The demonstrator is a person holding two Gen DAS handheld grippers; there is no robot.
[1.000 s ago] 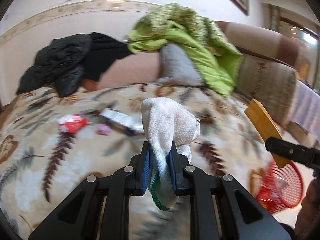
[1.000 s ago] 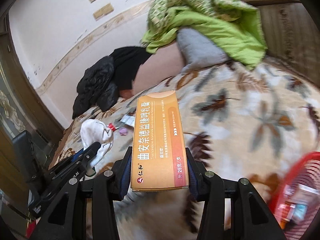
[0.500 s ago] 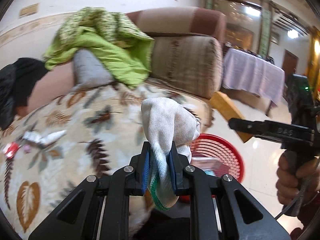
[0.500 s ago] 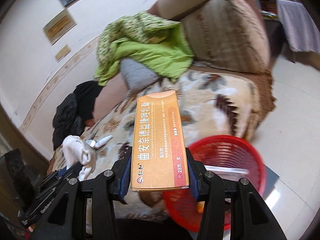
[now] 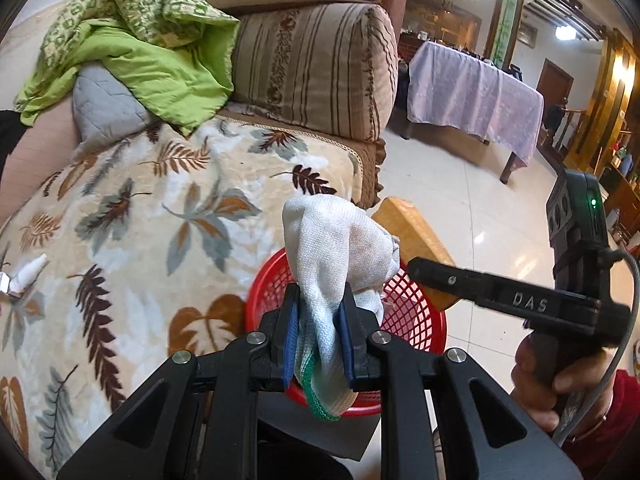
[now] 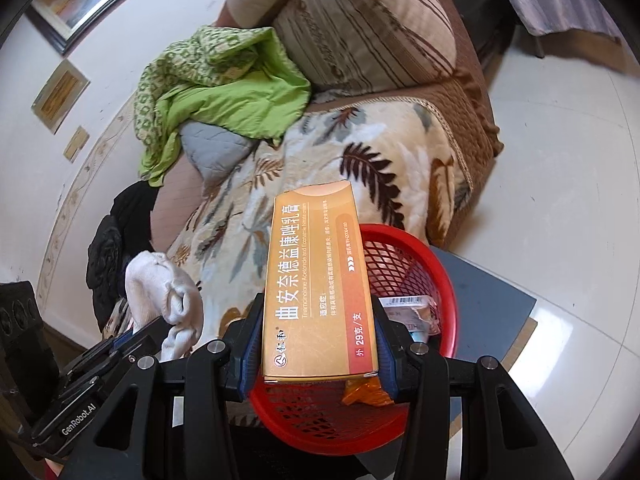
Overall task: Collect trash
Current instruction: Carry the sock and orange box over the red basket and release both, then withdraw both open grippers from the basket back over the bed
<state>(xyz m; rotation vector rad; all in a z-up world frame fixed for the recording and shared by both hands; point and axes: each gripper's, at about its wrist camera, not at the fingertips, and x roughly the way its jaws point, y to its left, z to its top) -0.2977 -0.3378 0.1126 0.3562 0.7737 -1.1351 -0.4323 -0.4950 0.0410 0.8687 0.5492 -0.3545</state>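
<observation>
Left wrist view: we see the left gripper (image 5: 319, 340) clamped on a white glove (image 5: 340, 256), held over the red basket (image 5: 416, 320) beside the couch (image 5: 168, 208). Right wrist view: the right gripper (image 6: 318, 340) grips an orange box (image 6: 318, 280) above the same basket (image 6: 408, 276), which holds some wrappers (image 6: 412, 312).

Orange medicine box (image 6: 320, 284): "曲安奈德益康唑乳膏", "29克/支", "仁和"
Right gripper (image 5: 430, 270), beside the box: "DAS"
Left gripper (image 6: 132, 334), left of the box: "GenRobot.AI"
</observation>
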